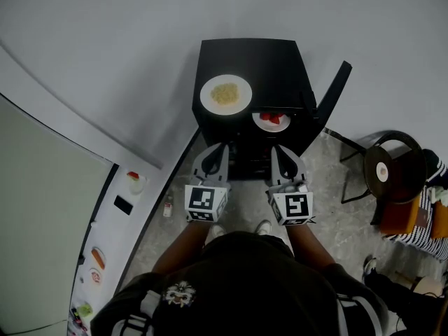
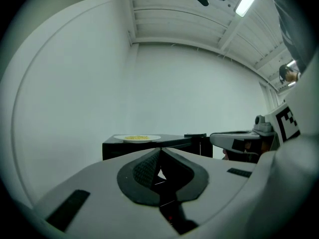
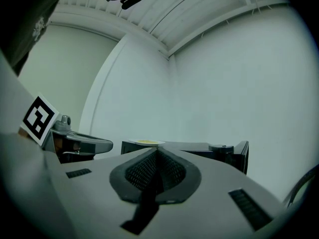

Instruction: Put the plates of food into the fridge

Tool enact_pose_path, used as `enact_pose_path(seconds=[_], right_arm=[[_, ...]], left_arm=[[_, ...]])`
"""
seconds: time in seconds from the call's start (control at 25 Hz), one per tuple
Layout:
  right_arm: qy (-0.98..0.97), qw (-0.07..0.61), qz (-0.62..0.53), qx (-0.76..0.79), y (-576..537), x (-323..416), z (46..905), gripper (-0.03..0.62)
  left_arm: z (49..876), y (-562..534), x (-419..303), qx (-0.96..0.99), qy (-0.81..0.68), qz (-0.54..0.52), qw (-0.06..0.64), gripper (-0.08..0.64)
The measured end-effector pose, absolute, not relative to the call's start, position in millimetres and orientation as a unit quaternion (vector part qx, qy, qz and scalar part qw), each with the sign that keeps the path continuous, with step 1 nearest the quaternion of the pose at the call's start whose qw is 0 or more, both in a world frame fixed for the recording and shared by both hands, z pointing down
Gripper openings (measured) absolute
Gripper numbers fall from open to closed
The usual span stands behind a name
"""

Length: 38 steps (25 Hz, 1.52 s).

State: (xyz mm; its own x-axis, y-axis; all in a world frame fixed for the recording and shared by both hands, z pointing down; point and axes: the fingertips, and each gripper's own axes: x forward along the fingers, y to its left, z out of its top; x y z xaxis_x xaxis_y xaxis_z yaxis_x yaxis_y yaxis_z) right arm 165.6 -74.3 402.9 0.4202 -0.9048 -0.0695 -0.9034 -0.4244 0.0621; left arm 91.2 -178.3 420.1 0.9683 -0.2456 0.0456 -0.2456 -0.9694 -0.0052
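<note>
A white plate of yellow food (image 1: pixel 225 94) is seen on top of the black fridge (image 1: pixel 280 61), toward its left side. A smaller plate of red food (image 1: pixel 271 120) is seen at the fridge's near right edge. The fridge door (image 1: pixel 334 89) is open on the right. Nearer, the left gripper (image 1: pixel 218 148) and the right gripper (image 1: pixel 280 149) are held side by side. Both are squeezed tight together, and nothing is held in them.

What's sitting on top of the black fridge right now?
One white plate of yellow food sits on the fridge top. A smaller plate of red food shows at its front edge; whether it's on top or on a shelf is unclear. The interior is hidden.
</note>
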Motion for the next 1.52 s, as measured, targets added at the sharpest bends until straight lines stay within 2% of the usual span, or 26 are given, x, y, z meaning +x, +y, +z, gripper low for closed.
enact_pose_path(seconds=[0.12,0.4,0.6,0.84,1.04,1.24,1.52], right_arm=[[-0.542,0.002,-0.041,0.84,-74,163,405,0.025],[-0.55,0.001,-0.032,0.835,-70,157,410,0.025],[-0.556,-0.001,-0.027,0.831,-69,156,412,0.025],[-0.563,-0.002,-0.021,0.826,-68,153,418,0.025],[-0.567,-0.017,-0.032,0.823,-69,152,416,0.025],[-0.564,-0.014,-0.023,0.825,-64,154,418,0.025],[-0.559,-0.024,-0.03,0.828,-62,157,416,0.025]], left_arm=[[419,-188,95,0.989,-0.131,0.014,0.067,0.023],[409,-207,110,0.955,-0.101,-0.052,0.273,0.027],[413,-225,117,0.893,-0.089,-0.098,0.429,0.154],[414,-247,133,0.8,-0.061,-0.144,0.579,0.173],[421,-263,150,0.75,-0.066,-0.142,0.642,0.172],[423,-267,160,0.726,-0.087,-0.131,0.669,0.169],[423,-267,166,0.716,-0.092,-0.126,0.681,0.096]])
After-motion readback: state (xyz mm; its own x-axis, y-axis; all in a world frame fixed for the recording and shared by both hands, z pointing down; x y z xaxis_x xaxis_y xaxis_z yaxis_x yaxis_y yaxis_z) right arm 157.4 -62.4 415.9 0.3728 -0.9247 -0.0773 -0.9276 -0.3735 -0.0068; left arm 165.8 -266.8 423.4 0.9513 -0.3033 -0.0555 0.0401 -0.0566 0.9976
